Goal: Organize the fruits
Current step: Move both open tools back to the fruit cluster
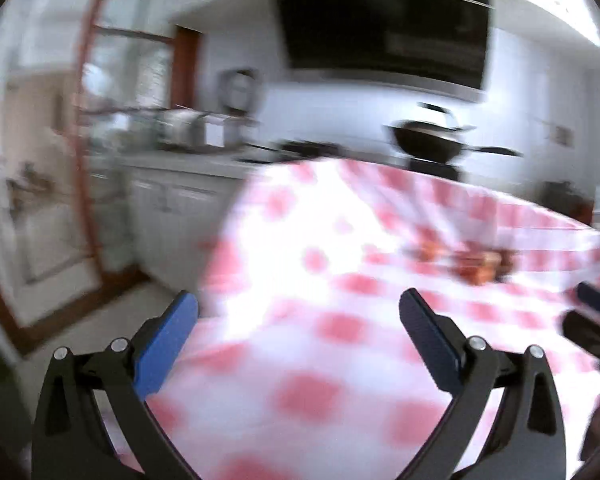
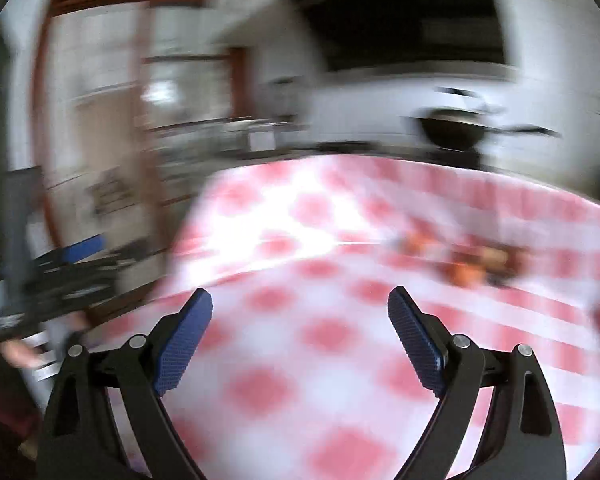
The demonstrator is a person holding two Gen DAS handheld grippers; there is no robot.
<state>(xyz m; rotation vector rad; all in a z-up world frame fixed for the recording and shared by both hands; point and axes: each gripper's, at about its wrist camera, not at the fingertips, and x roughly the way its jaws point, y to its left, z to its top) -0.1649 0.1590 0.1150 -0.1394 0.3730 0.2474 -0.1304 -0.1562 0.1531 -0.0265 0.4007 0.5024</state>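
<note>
Jaws of left gripper [image 1: 299, 316] and right gripper [image 2: 300, 312] stand wide apart and empty above the checked cloth [image 1: 300, 240], apparently freed for a pick, with blurred fruits [image 2: 472, 264] lying well ahead, right of both.

Two wrist fisheyes above a checked table

Each looks forward and slightly down between its own fingers, well back from the blurred fruits [image 1: 476, 264]; both share the tablecloth [image 2: 324, 336], wok [image 1: 428, 140] and hood.
</note>
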